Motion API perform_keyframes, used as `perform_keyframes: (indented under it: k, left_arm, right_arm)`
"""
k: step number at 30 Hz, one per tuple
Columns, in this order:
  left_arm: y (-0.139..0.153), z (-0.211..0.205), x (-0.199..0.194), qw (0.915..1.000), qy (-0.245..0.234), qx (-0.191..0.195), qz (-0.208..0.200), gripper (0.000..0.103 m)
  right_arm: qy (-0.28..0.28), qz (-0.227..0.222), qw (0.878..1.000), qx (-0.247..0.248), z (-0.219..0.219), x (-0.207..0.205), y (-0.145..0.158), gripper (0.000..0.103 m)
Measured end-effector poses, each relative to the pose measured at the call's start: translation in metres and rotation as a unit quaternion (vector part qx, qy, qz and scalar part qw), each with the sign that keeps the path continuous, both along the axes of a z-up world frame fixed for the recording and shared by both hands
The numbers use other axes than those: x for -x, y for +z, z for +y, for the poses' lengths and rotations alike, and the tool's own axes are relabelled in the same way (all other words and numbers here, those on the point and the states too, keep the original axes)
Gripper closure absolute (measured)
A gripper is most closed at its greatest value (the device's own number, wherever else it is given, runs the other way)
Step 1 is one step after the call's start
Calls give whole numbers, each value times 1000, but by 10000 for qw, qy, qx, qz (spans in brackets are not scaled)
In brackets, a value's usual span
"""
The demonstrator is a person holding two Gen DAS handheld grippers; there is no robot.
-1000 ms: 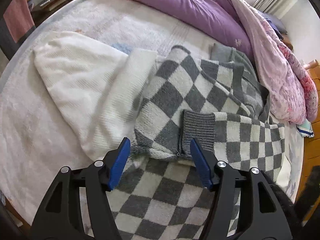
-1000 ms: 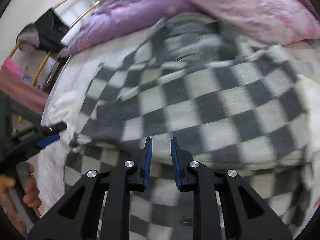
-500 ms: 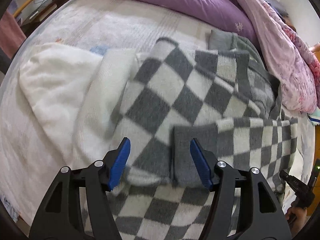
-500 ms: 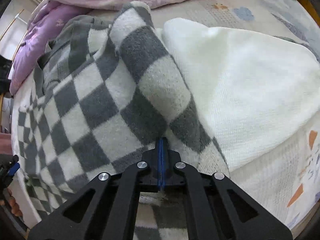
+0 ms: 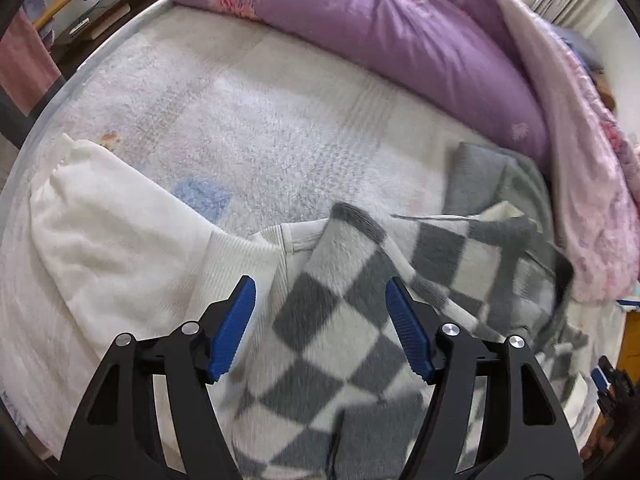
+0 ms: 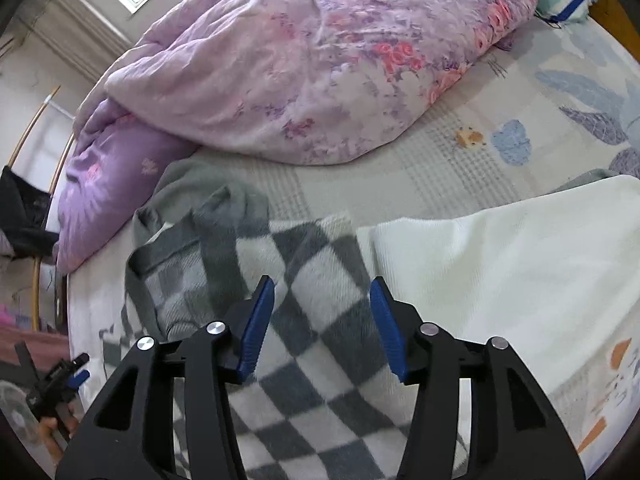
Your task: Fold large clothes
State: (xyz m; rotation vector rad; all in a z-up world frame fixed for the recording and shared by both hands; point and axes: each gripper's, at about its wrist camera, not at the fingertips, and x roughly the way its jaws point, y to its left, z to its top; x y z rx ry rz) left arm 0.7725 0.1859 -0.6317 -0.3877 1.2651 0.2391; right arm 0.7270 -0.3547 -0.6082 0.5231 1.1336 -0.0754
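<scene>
A grey-and-white checkered sweater lies folded on the bed, its grey collar end toward the quilt; it also shows in the right wrist view. A white knitted garment lies under and beside it, seen in the right wrist view to the right. My left gripper is open and empty just above the sweater. My right gripper is open and empty above the sweater's other side. Each gripper shows small at the other view's edge.
A purple and pink floral quilt is bunched along the far side of the bed, also in the right wrist view. The patterned bed sheet lies bare between quilt and clothes. A chair and rack stand beyond the bed edge.
My right gripper was shut on the sweater half a second ago and has let go and opened. The sweater sleeve now lies folded over the body. My left gripper moved forward over the sweater, still open.
</scene>
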Motion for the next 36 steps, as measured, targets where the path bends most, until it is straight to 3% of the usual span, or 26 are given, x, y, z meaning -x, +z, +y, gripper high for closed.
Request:
perform_keyframes:
  k: [3, 7, 10, 15, 17, 18, 19, 20, 21, 23, 26, 31, 36]
  left_arm:
    - [-21, -2, -16, 9997, -23, 63, 221, 35]
    - [-41, -6, -36, 9988, -58, -260, 419, 34]
    - [-46, -8, -50, 9986, -117, -379, 349, 24]
    - [-59, -13, -67, 9974, -181, -463, 529, 24]
    - [-66, -16, -69, 9966, -216, -486, 637, 25]
    - [-69, -17, -69, 9961, -249, -499, 681, 27]
    - [-70, -18, -68, 9962, -267, -474, 684, 40]
    - [-71, -18, -67, 9966, -307, -363, 666, 59]
    - [-71, -19, -66, 9969, -351, -262, 648, 68]
    - [-63, -21, -59, 9978, -353, -285, 476, 81]
    - [-35, -14, -39, 9999, -120, -68, -92, 83]
    - [23, -13, 14, 9964, 60, 103, -836, 84]
    - [72, -10, 77, 9915, 402, 393, -1174, 84]
  right_arm:
    - [-26, 157, 9999, 22, 1, -15, -11, 53]
    - [-175, 271, 9995, 63, -1, -32, -24, 43]
    - [-168, 359, 9991, 118, 1, -50, -34, 42]
    - [-12, 894, 9953, 371, 3, -69, -60, 42]
    - [-45, 889, 9953, 375, 2, -67, -64, 52]
    - [-35, 858, 9957, 335, 1, -65, -65, 70]
    - [-63, 788, 9966, 243, 0, -62, -65, 78]
    - [-41, 731, 9970, 268, 0, -59, -64, 80]
    - [12, 646, 9973, 337, 2, -57, -60, 81]
    - [59, 393, 9983, 419, 4, -48, -50, 83]
    - [45, -1, 9990, 446, 2, -30, -26, 84]
    - [-8, -575, 9978, 331, -5, 15, 19, 85]
    - [-14, -912, 9957, 140, -15, 73, 57, 85]
